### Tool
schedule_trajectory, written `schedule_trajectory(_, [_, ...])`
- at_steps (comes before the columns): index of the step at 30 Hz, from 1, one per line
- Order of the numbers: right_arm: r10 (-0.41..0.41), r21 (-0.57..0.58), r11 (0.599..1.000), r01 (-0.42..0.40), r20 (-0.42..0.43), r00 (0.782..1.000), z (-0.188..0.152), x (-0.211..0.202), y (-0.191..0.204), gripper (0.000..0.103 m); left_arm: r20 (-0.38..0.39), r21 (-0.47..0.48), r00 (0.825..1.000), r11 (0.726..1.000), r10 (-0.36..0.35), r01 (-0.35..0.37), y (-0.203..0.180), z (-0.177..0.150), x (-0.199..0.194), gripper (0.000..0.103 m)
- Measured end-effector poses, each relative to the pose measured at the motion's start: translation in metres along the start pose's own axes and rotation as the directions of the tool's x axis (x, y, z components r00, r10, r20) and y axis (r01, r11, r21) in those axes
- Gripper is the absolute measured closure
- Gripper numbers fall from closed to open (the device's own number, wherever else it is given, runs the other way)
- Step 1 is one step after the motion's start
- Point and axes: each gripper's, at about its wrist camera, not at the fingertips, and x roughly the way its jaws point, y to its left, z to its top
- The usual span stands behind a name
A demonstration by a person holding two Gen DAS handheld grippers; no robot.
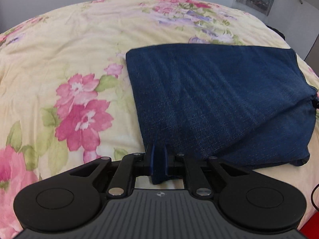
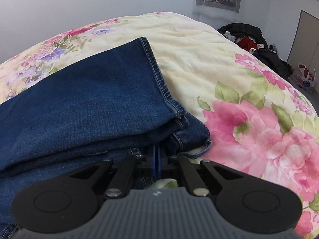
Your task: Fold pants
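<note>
jeans folded into a thick block on the bed, both grippers clamped on its near edge

the jeans (image 1: 219, 103) lie on the flowered quilt (image 1: 69, 59) of the bed as a compact rectangle of stacked layers; the right view shows a leg hem (image 2: 157, 73) lying on top and more layers bunched beneath it, so the main folds look done. the left gripper (image 1: 159, 163) has its fingers pressed together on a tuck of denim at the near left corner, and the right gripper (image 2: 157, 161) has its fingers closed tight at the near right edge, seemingly pinching cloth there. what seems left is one last fold or a squaring of the uneven right-hand edges, then letting go.
</note>
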Motion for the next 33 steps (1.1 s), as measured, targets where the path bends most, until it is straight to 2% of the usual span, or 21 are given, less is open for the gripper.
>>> schedule_trajectory(2, [0.002,0.003,1.0,-0.002,-0.004,1.0,0.001,0.0,-0.001,0.103,0.002,0.015,1.0,1.0,0.02,-0.02,-0.003,-0.002,-0.001,0.092])
schedule_trajectory(6, [0.003,0.001,1.0,-0.002,-0.027,1.0,0.006,-0.005,-0.003,0.103,0.001,-0.052,0.998,0.997,0.065,-0.065,-0.006,0.007,-0.012,0.091])
schedule_trajectory(8, [0.019,0.005,1.0,-0.018,-0.016,1.0,0.008,-0.015,-0.006,0.103,0.072,-0.071,0.995,0.995,0.075,-0.07,-0.012,0.011,-0.026,0.091])
schedule_trajectory(10, [0.033,0.0,0.999,-0.033,-0.005,0.999,0.007,-0.024,-0.009,0.097,0.138,-0.095,0.988,0.994,0.065,-0.052,-0.018,0.017,-0.037,0.083])
schedule_trajectory(11, [0.038,0.0,0.999,-0.038,-0.007,0.999,0.007,-0.028,-0.01,0.094,0.15,-0.106,0.987,0.994,0.056,-0.04,-0.021,0.021,-0.039,0.083])
schedule_trajectory(14, [0.041,0.041,0.998,-0.041,-0.003,0.999,0.008,-0.041,-0.02,0.078,0.163,-0.117,0.986,0.993,0.013,0.006,-0.034,0.037,-0.04,0.083])
schedule_trajectory(17, [0.054,0.097,0.994,-0.056,0.017,0.998,0.01,-0.055,-0.032,0.059,0.194,-0.085,0.981,0.996,-0.017,0.034,-0.051,0.052,-0.04,0.078])
schedule_trajectory(19, [0.069,0.148,0.986,-0.071,0.015,0.997,0.011,-0.062,-0.042,0.043,0.198,-0.054,0.98,0.997,-0.035,0.046,-0.062,0.062,-0.036,0.075])
schedule_trajectory(20, [0.082,0.176,0.981,-0.083,0.01,0.997,0.011,-0.062,-0.046,0.039,0.201,-0.04,0.979,0.998,-0.042,0.051,-0.068,0.066,-0.034,0.074])
schedule_trajectory(22, [0.118,0.26,0.959,-0.115,0.004,0.993,0.01,-0.062,-0.057,0.031,0.206,-0.02,0.976,0.997,-0.063,0.068,-0.078,0.073,-0.03,0.073])
schedule_trajectory(28, [0.21,0.505,0.847,-0.165,-0.033,0.977,0.0,-0.042,-0.081,0.03,0.201,0.001,0.972,0.993,-0.117,0.12,-0.098,0.087,-0.013,0.069])
schedule_trajectory(33, [0.284,0.636,0.745,-0.201,-0.03,0.958,-0.006,-0.019,-0.091,0.027,0.178,0.001,0.973,0.989,-0.149,0.151,-0.106,0.094,0.005,0.069])
